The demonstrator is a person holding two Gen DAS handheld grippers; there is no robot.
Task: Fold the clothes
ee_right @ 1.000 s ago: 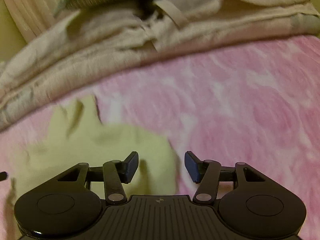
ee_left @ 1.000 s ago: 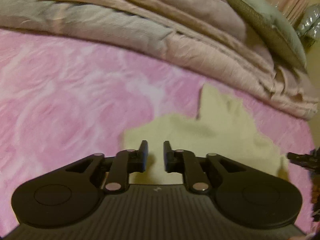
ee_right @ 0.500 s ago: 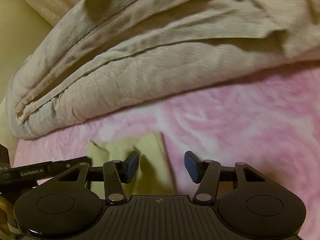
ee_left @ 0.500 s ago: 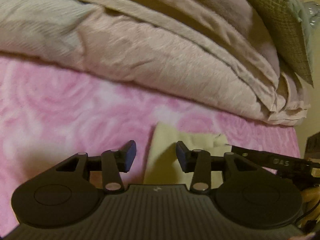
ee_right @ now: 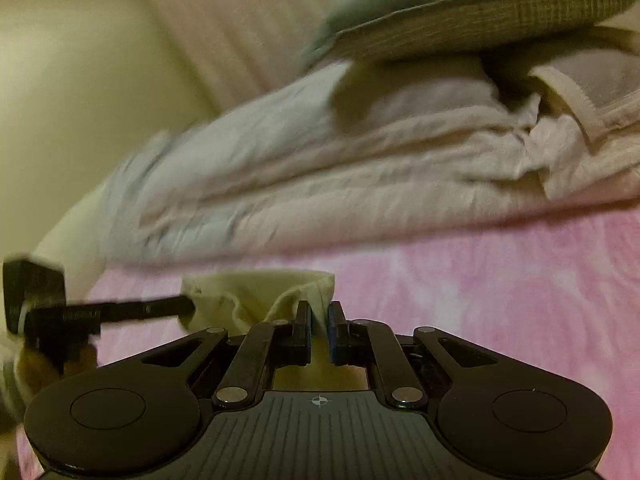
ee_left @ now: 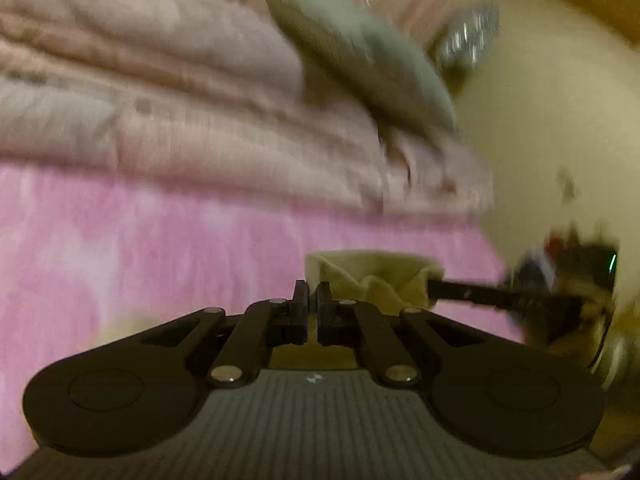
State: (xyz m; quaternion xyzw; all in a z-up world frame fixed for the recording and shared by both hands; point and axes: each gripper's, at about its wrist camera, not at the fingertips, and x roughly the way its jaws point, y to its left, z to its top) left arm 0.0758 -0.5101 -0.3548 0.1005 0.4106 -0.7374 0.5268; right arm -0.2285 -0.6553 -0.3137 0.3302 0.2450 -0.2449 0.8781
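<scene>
A pale yellow garment (ee_left: 376,276) lies on the pink bedspread (ee_left: 160,240); its far edge is lifted off the bed. My left gripper (ee_left: 313,300) is shut on the left corner of that edge. My right gripper (ee_right: 320,312) is shut on the other corner of the same garment (ee_right: 260,292). Each gripper shows in the other's view: the right one (ee_left: 480,294) at the garment's right end, the left one (ee_right: 120,312) at its left end. The cloth sags between the two holds. The rest of the garment is hidden under the gripper bodies.
A pile of folded beige blankets (ee_left: 180,120) runs along the far side of the bed, with a grey-green pillow (ee_left: 360,60) on top. The same blankets (ee_right: 360,184) and pillow (ee_right: 460,12) show in the right wrist view. A cream wall (ee_left: 560,140) stands at the right.
Both grippers were open over the garment's far edge half a second ago; now both have shut on its corners and raised the edge. The views have tilted up and blurred.
</scene>
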